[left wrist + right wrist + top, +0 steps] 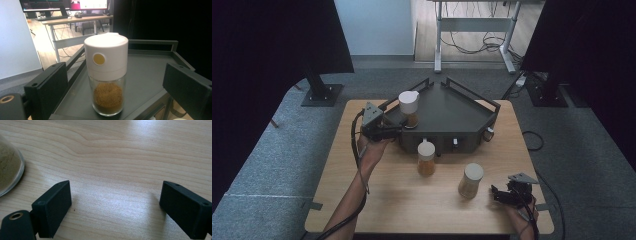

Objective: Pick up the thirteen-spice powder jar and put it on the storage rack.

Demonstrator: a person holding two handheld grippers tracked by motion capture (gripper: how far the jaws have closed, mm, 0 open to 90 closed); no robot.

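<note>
A glass jar (409, 107) with a white cap and brown powder stands upright on the left front corner of a dark tray (452, 112). My left gripper (396, 131) points at it from the left, jaws wide apart. In the left gripper view the jar (107, 75) stands centred just ahead of the gripper (117, 85), and neither pad touches it. Two more capped jars stand on the wooden table: one with orange-brown contents (426, 158) and one with paler contents (471, 181). My right gripper (495, 192) rests open to the right of the paler jar (8, 170), nothing between its fingers (56, 207).
The tray (150, 75) has raised rails along its back edges and sits at the far half of the table (402, 200). Dark screens stand at both sides, and a desk frame stands behind on the floor.
</note>
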